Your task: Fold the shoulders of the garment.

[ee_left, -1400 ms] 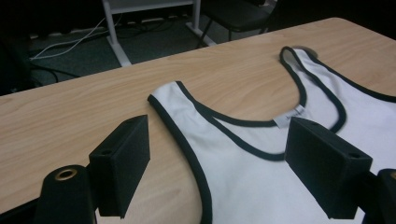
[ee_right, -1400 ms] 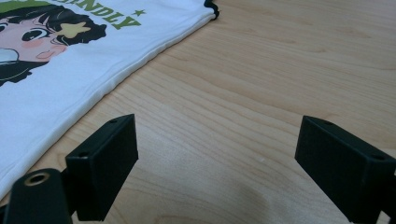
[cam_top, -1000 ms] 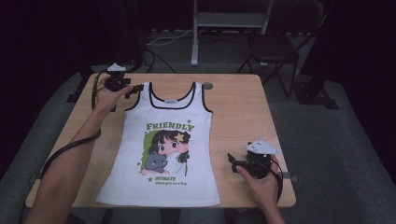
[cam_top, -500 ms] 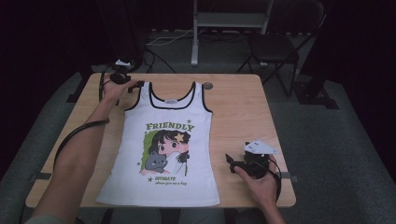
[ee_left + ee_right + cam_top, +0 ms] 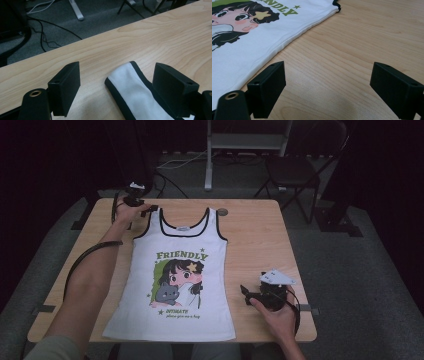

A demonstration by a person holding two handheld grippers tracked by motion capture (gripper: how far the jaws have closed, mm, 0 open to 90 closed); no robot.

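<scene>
The wooden table (image 5: 260, 235) is standing on grey carpet (image 5: 360, 270) in a dark room, with a chair (image 5: 300, 165) and floor cables (image 5: 175, 162) beyond it. The white tank top (image 5: 175, 280) is lying flat at the table's centre. The left gripper (image 5: 116, 82) is straddling its shoulder strap (image 5: 135, 90), jaws apart. The right gripper (image 5: 328, 87) is resting beside the hem, jaws apart over bare wood.
</scene>
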